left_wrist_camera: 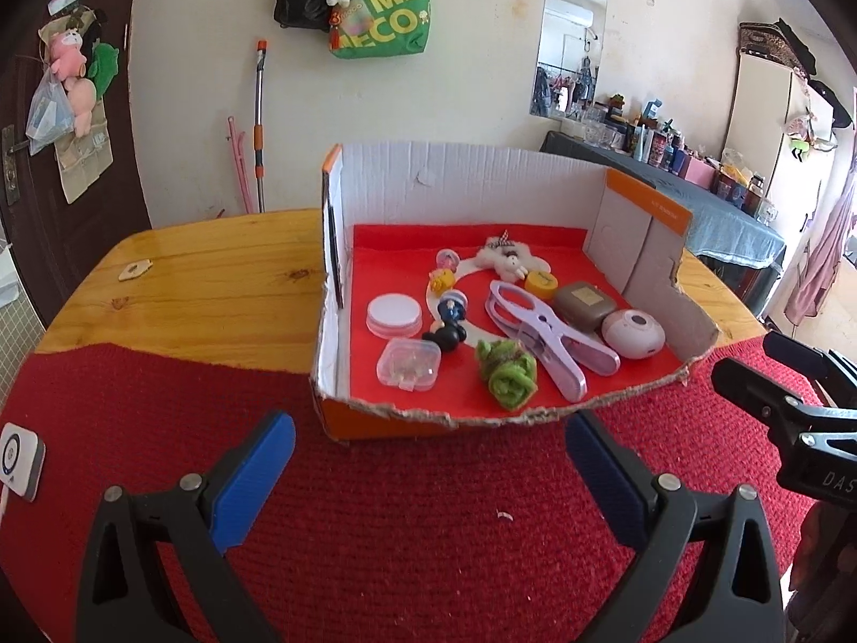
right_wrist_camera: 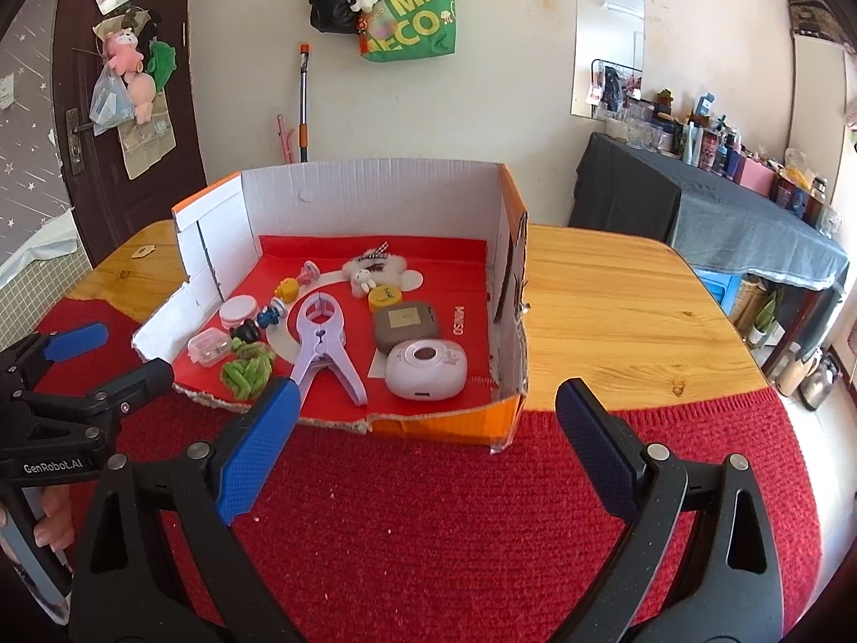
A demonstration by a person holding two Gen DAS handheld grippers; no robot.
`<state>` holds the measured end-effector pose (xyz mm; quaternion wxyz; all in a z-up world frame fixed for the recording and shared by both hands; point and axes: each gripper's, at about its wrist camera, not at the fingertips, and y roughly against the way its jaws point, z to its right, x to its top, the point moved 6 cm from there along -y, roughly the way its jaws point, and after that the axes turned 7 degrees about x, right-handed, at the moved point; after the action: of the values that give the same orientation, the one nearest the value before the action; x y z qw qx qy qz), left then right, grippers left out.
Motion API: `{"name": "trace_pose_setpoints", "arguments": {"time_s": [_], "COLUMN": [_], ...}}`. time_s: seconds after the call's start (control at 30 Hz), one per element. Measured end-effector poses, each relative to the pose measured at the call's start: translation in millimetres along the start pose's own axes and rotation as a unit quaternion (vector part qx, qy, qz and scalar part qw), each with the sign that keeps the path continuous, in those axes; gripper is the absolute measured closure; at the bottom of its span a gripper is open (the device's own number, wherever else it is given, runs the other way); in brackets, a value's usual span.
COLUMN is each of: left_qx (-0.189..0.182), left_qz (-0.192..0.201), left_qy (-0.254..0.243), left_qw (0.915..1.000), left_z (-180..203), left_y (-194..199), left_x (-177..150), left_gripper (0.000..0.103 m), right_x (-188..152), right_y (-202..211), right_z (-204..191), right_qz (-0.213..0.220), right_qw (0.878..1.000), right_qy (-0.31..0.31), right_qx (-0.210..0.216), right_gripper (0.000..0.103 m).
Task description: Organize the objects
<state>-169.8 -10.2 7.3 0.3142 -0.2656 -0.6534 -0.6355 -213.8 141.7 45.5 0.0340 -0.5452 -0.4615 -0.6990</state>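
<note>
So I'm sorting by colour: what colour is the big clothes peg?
Pale lilac peg, clearest in the right wrist view.

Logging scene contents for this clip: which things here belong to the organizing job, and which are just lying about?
Part of the job:
box
purple clip
green yarn
clear case
brown case
pink-white gadget
plush toy
left gripper and right gripper, both open and empty

Lying about:
green bag
mop
white device on the red mat
</note>
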Motion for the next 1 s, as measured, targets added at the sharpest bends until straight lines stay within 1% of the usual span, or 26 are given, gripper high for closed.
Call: {"name": "trace_pose_setpoints", "arguments": {"time_s": [0.13, 0.3, 0.5, 0.67, 0.83, 1.0], "left_qx": [-0.011, 0.012, 0.026, 0.046, 0.054, 0.056], "left_qz": [-0.033, -0.056, -0.09, -0.093, -0.094, -0.094], "left_qy": [0.0, -0.006, -0.006, -0.006, -0.009, -0.009], "left_qw": [0.9994, 0.9984, 0.9956, 0.9945, 0.994, 0.994], "left_z": [3, 3, 4, 4, 4, 4], "left_y": [-4, -17, -32, -36, -37, -38], "left_x": [-18, -32, -42, -43, -43, -43], "left_gripper": [0.0, 0.0, 0.0, 0.0, 0.0, 0.0], "right_x": [-22, -45, -60, -65, -66, -66], "right_y": [-2, -15, -30, -36, -38, -39], "right_z": [1, 6, 12, 15, 17, 17], "right_qz": [-0.029, -0.068, -0.103, -0.12, -0.125, -0.126], "right_qw": [0.999, 0.997, 0.994, 0.991, 0.99, 0.99], "right_qy": [-0.02, -0.034, -0.046, -0.037, -0.045, -0.045], "right_qx": [0.002, -0.001, -0.016, -0.041, -0.046, -0.05], "right_gripper": [0.005, 0.005, 0.005, 0.005, 0.0, 0.0]}}
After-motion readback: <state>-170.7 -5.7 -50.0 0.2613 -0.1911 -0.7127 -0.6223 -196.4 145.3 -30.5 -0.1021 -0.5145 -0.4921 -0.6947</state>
